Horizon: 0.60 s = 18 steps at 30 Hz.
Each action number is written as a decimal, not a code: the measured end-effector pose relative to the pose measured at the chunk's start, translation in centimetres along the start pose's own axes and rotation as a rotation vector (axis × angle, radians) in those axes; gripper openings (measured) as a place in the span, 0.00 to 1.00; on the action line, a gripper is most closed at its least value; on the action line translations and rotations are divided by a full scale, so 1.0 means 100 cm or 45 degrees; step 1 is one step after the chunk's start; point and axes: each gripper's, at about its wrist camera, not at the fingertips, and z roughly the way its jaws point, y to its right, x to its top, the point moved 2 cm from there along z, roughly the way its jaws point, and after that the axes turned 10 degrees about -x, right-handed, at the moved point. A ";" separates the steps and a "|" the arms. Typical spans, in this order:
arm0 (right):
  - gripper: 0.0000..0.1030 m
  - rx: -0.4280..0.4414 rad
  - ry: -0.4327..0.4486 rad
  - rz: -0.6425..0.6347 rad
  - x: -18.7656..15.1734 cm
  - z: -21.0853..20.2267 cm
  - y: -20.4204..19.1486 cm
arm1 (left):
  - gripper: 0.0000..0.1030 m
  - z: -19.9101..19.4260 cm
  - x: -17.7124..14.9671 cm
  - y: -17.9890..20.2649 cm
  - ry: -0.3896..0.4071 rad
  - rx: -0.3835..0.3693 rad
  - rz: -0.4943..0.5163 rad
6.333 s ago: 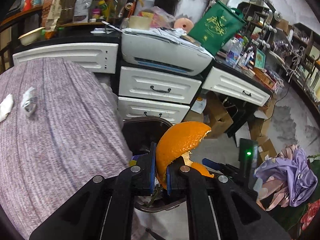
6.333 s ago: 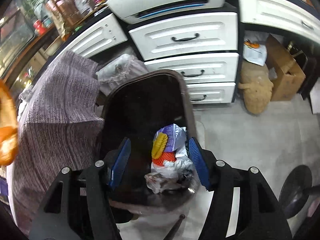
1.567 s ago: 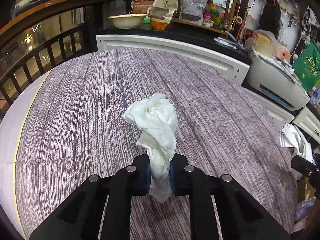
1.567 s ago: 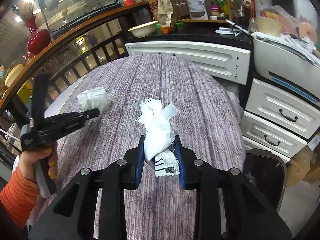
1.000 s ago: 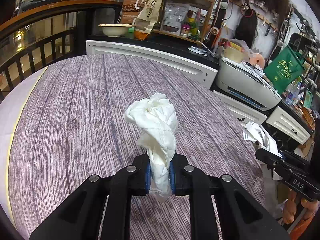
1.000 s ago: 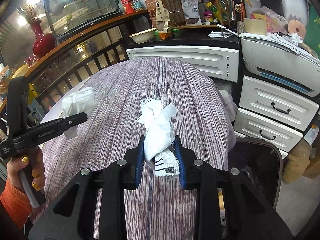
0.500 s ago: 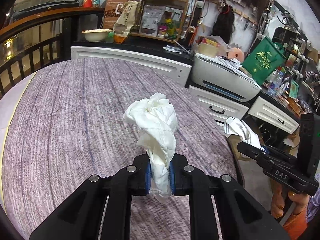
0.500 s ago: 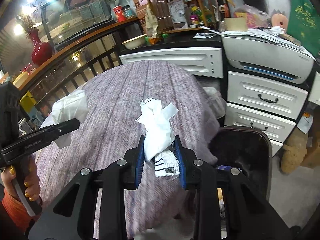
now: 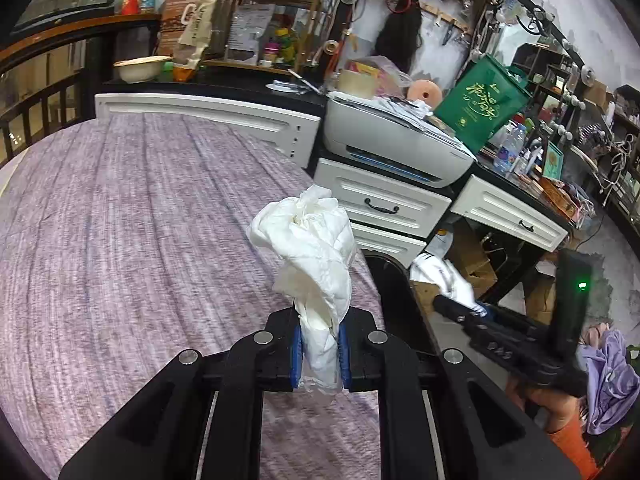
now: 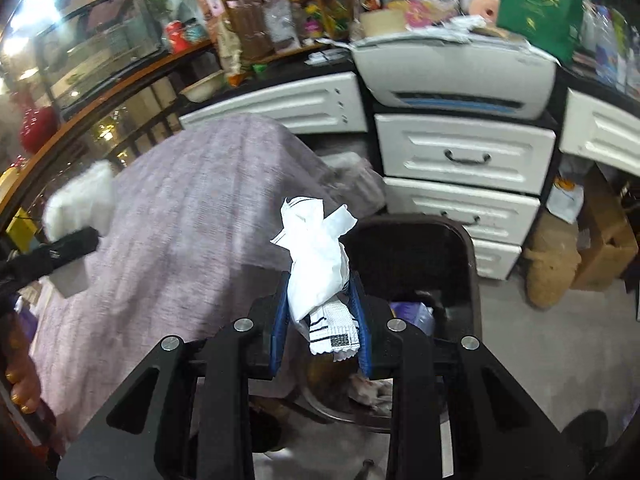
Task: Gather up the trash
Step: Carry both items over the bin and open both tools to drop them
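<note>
Crumpled tissue (image 9: 310, 248) pinched in left tongs (image 9: 319, 350), wrapper (image 10: 320, 264) in right tongs (image 10: 320, 320) — bin (image 10: 464, 248) beside table (image 9: 120, 240).

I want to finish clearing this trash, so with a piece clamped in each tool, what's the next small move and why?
Probably carry the right tool a little further forward over the bin and open it there. It is clamped on the white wrapper, and the open bin lies just beyond its tip. The left tool holds the crumpled tissue over the table.

Right tongs (image 10: 320, 320) with wrapper (image 10: 318, 264) now over bin (image 10: 460, 240), left tongs (image 9: 319, 354) swung binward
</note>
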 end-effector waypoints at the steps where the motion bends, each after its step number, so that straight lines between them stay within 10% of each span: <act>1: 0.28 -0.010 -0.010 0.011 -0.002 0.004 0.004 | 0.14 0.003 0.000 0.005 -0.004 -0.006 0.006; 4: 0.31 -0.070 -0.036 0.024 -0.008 0.023 0.012 | 0.14 0.013 0.001 0.020 -0.019 -0.021 0.035; 8: 0.65 -0.130 -0.073 0.098 -0.019 0.044 0.029 | 0.14 0.026 -0.003 0.036 -0.053 -0.042 0.066; 18: 0.67 -0.186 -0.055 0.177 -0.035 0.026 0.064 | 0.14 0.060 -0.012 0.062 -0.139 -0.106 0.102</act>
